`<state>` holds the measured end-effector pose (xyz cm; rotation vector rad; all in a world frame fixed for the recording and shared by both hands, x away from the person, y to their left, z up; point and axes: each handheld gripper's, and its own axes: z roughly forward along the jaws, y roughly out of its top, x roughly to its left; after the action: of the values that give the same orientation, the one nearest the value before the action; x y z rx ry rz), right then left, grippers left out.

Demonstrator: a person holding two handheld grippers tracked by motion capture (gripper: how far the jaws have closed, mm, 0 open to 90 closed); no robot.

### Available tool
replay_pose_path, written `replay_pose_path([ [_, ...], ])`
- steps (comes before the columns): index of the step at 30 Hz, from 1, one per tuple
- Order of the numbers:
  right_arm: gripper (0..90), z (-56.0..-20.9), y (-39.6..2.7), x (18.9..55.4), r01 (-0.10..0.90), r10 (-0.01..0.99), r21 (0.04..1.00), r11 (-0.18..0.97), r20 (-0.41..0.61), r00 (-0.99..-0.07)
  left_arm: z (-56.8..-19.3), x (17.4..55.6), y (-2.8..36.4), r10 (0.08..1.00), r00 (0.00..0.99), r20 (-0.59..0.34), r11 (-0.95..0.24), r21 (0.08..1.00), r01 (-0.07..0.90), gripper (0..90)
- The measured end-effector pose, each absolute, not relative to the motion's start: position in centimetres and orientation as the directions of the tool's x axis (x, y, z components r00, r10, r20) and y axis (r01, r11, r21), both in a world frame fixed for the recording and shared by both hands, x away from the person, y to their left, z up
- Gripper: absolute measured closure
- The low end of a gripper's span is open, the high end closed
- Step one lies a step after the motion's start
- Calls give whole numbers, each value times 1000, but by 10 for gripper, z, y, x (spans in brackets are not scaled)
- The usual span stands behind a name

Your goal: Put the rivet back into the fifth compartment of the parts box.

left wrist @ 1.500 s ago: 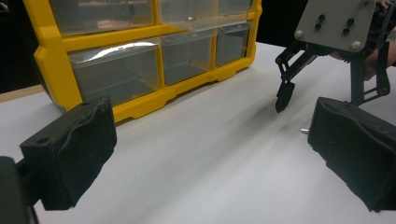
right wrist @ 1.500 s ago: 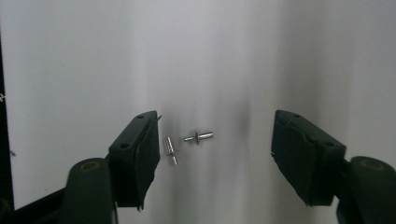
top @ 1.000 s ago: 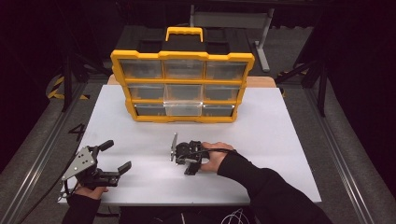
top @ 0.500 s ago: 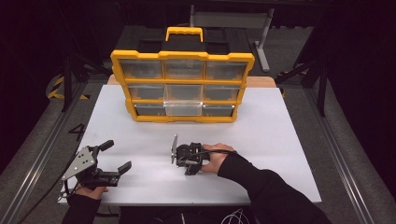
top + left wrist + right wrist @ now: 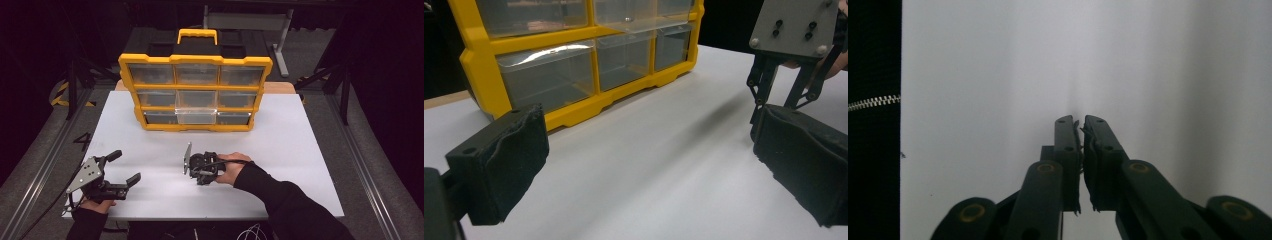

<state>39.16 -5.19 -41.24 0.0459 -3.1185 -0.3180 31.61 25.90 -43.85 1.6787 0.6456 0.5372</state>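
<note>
Setup step: right gripper [image 5: 189, 159] jaws just closed, nothing between them; left gripper [image 5: 125, 167] wide (empty). Next: reach for the drawer organizer [image 5: 196, 92].

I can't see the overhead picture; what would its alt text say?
A yellow plastic drawer cabinet with clear drawers stands at the far side of a white table; its bottom middle drawer is pulled out a little. Nearer, a person's left hand holds the left gripper, jaws wide open, while the right gripper lies sideways at mid-table, jaws shut on nothing.
</note>
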Motion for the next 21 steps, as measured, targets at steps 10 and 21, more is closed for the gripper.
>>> replay_pose_path([
  [10,731,-416,-50,393,-20,-24,187,982,17,-1000,-438,316,258,673,740,5,-148,981,128,22],
  [21,828,-421,-47,392,-32,-34,153,988,8,-999,-438,316,259,673,740,4,-146,981,127,22],
])
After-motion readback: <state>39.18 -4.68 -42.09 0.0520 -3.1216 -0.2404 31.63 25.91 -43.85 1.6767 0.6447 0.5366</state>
